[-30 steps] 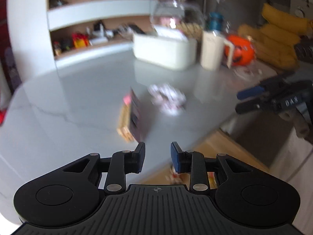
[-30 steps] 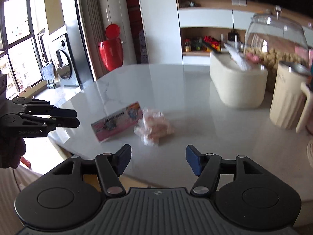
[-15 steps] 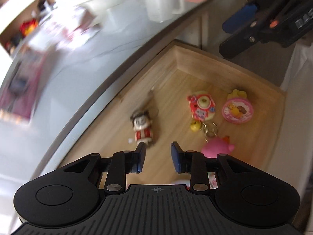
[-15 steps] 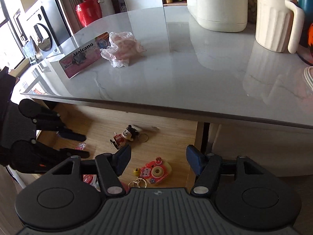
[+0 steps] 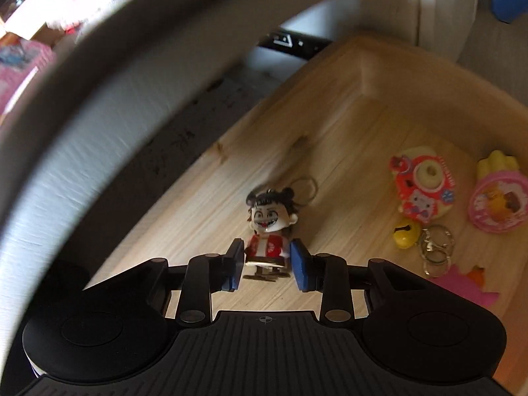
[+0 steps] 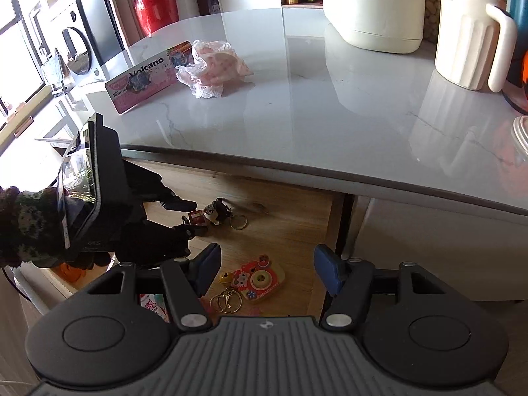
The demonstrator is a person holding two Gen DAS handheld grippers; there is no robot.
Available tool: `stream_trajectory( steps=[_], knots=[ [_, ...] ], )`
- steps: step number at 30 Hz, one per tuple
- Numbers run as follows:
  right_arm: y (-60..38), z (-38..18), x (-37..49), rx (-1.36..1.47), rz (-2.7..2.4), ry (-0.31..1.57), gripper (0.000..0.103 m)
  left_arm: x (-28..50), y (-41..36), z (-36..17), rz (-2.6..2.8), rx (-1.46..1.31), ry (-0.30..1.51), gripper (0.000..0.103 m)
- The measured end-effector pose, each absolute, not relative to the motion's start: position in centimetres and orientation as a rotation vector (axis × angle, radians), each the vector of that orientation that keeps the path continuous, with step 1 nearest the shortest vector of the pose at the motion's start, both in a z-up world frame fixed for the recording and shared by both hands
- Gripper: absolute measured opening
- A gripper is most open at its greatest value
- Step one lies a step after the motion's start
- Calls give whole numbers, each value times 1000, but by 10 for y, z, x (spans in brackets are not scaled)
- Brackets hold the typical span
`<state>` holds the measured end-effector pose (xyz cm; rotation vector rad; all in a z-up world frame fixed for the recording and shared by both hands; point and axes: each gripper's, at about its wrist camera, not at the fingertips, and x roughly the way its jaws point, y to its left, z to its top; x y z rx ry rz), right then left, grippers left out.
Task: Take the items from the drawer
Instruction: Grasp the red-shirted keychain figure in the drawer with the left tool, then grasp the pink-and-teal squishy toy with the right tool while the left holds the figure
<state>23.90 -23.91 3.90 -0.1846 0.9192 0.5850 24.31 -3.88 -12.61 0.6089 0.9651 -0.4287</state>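
Drawer [image 5: 389, 76] floor was light wood. On it: my figurine keychain [image 5: 269, 224] mid-floor, camera charm [image 5: 424, 189] with yellow bell [image 5: 406, 236] and rings toward the far-right corner, round pink charm [image 5: 498, 204] by the right wall. Countertop [image 6: 346, 105] above carried a Volcano card [image 6: 148, 77], lace cloth [image 6: 209, 66], white box [image 6: 373, 19] and jug [image 6: 468, 33] at the back edge.

Cream jug [image 6: 470, 29], white box [image 6: 373, 13], red bin [image 6: 155, 8]

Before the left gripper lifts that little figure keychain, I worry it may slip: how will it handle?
The figure keychain looks like small hard plastic, probably light and stiff. The left gripper brackets its narrow body, so the big head may tilt it. Its ring will likely dangle.
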Motion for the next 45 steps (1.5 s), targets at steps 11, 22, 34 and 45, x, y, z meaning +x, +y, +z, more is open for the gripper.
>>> stream_trajectory(
  steps=[11,22,34,45],
  knots=[
    [-232,38,234,-208,575,864,63,257,-32,-123,-381,450,1022,33],
    [-227,34,238,-211,537,943,63,221,8,-69,-525,421,1026,33],
    [-194,21,249,-181,622,1250,63,146,94,-27,-494,206,948,33],
    [-89,-32,236,-673,830,1362,63,158,121,-33,-480,70,963,33]
  ],
)
